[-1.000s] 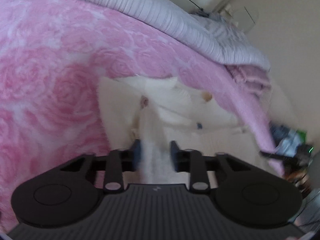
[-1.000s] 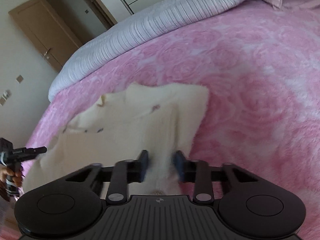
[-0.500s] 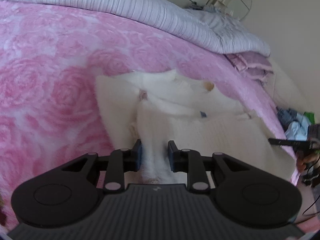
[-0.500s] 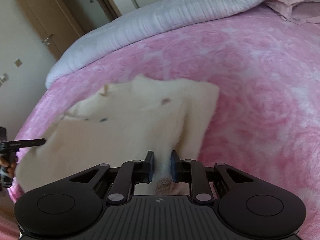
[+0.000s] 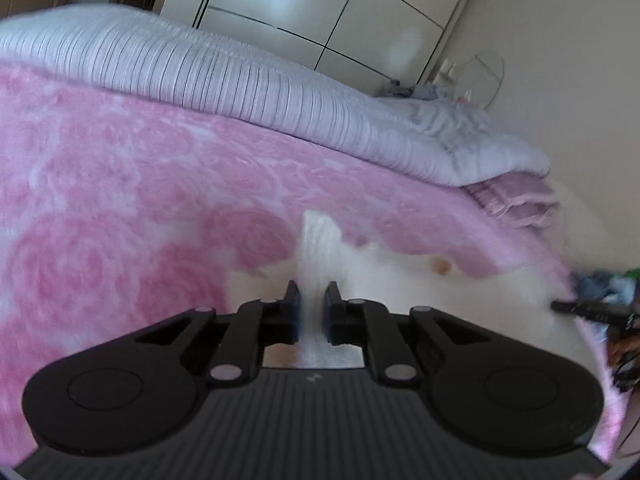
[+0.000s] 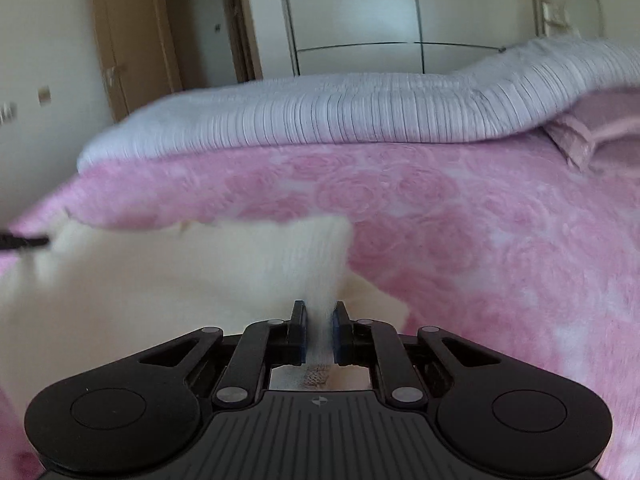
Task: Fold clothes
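A cream knitted garment (image 5: 432, 300) lies on the pink rose-patterned blanket (image 5: 120, 200). Its near edge is raised toward both cameras. My left gripper (image 5: 313, 294) has a fold of the cream fabric pinched between its blue pads, and its jaws are still closing. In the right wrist view the garment (image 6: 160, 288) spreads to the left. My right gripper (image 6: 319, 310) pinches another part of its edge, jaws also still closing. A small label shows under those fingers.
A striped lilac duvet (image 5: 240, 80) is bunched along the far side of the bed (image 6: 480, 240). A folded pink cloth (image 6: 580, 136) lies at its end. White wardrobe doors (image 6: 360, 20) and a wooden door (image 6: 120, 40) stand behind. Loose clothes (image 5: 600, 284) lie past the bed's edge.
Both grippers have shut on the garment's near edge and risen a little. Both views now tilt up toward the wardrobe, and the pinched fabric stands up off the blanket.
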Demonstrator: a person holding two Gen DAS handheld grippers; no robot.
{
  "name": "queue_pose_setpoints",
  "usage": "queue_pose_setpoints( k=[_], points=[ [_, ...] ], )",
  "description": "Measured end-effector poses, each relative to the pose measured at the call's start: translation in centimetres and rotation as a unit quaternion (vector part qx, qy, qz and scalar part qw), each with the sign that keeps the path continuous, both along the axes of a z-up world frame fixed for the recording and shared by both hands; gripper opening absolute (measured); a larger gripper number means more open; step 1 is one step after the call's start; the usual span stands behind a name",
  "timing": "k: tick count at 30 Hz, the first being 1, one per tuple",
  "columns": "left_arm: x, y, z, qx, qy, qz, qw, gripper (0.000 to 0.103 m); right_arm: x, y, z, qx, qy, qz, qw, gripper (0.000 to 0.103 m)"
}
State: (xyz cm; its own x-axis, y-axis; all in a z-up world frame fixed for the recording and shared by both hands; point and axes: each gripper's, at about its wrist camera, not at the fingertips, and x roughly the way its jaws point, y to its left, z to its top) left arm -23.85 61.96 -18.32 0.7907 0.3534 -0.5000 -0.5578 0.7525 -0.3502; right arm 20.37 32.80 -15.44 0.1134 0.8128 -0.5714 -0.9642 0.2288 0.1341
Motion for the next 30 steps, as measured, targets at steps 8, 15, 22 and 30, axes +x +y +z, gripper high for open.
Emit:
queue_pose_setpoints(
  k=[8,15,22,30],
  points=[
    [3.3,4.2,1.1,0.034,-0.014,0.007,0.9993,0.010,3.1,4.5,0.5,0.022,-0.019,-0.022,0.999,0.010],
    [7.0,6.7,-3.2,0.016,0.057,0.003,0.9982,0.010,4.4,7.9,-2.9,-0.027,-0.009,-0.039,0.999,0.010],
    [6.7,6.7,-4.6,-0.007,0.098,0.035,0.9946,0.019,4.5,7.9,-4.3,-0.073,-0.005,-0.093,0.993,0.048],
    [3.0,2.5,0.4,0.002,0.106,0.057,0.9928,0.026,2.4,2.5,-0.2,-0.038,0.014,-0.112,0.993,0.052]
  ],
)
